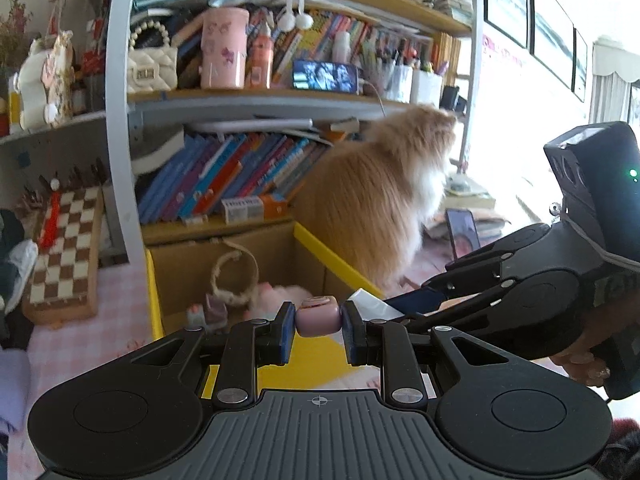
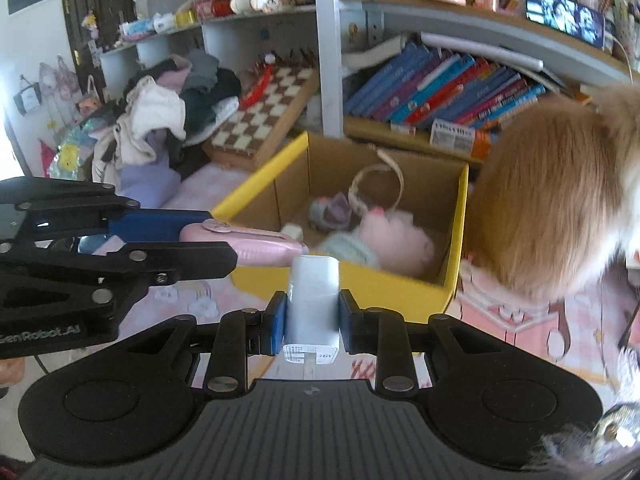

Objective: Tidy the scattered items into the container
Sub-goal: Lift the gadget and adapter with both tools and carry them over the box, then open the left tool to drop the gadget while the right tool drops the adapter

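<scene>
Pink oblong item (image 1: 318,317) clamped between the blue pads (image 1: 286,330) of the left gripper (image 1: 317,332), jaws drawn in close on both of its sides. Seen end-on from the left wrist; seen lengthwise from the right wrist (image 2: 244,246) as a long, rounded pink case, far end reaching over the near yellow rim of the box. Held clear of the surface below.

White block-shaped charger (image 2: 313,308) clamped between the blue pads (image 2: 279,328) of the right gripper (image 2: 313,326), jaws narrow and pressing on its two flat sides. Labelled end turned toward the camera, opposite end pointing at the box. Held just short of the near rim.

Cardboard box with yellow rim (image 2: 460,216) directly ahead of both grippers, open at the top. Already inside: pink plush item (image 2: 400,236), pale woven headband (image 2: 376,188), small purple-grey toy (image 2: 332,210), small white block (image 2: 293,232).

Fluffy orange-and-white cat (image 1: 384,192) standing just beside the box on its right side. Checkered game board (image 2: 264,114) leaning to the left of the box, pile of clothes (image 2: 172,108) further left. Shelves of books (image 1: 224,176) behind the box. Pink patterned cover (image 2: 516,328) under everything.
</scene>
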Demonstrator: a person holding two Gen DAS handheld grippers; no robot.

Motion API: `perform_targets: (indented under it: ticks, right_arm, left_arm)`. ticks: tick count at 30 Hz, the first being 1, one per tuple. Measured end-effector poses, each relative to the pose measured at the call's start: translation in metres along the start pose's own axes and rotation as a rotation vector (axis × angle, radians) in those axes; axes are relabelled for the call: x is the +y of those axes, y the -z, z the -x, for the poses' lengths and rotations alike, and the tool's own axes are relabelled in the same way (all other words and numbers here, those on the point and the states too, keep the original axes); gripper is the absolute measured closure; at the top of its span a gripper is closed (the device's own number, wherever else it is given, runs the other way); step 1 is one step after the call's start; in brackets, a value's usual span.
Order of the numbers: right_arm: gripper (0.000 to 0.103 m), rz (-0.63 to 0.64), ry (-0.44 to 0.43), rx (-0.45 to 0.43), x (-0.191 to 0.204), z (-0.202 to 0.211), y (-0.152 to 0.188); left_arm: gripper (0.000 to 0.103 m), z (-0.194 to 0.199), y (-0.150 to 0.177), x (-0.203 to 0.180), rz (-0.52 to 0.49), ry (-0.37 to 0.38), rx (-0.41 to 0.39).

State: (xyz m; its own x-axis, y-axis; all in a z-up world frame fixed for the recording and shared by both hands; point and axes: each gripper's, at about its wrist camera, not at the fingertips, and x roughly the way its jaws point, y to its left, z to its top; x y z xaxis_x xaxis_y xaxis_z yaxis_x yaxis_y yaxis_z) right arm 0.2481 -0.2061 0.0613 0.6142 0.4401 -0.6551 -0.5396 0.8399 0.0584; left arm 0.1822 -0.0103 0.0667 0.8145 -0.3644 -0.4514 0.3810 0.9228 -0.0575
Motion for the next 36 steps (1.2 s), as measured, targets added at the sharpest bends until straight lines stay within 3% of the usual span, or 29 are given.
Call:
perform_targets:
  ticks: [6,13,18,36]
  right_arm:
    - [0.078,0.018,-0.006,-0.036,-0.015,-0.003,-0.024]
    - [0.078,-0.028,0.003,-0.025,-0.044,-0.035,-0.049]
    - [0.078,-0.032,0.019,-0.026,-0.058,-0.055,-0.057]
    - [0.078,0.089,-0.021,0.041,-0.084,-0.122,-0.102]
  left_arm:
    - [0.080,-0.015,-0.016,0.009,0.006,-0.035,-0.028]
    - [0.080,-0.043,-0.018,0.030,0.054,-0.124,0.009]
    - [0.080,-0.057,-0.015,0.030,0.066,-0.145,0.041]
    - [0.080,-0.114,-0.018,0.056,0.079,-0.251,0.139]
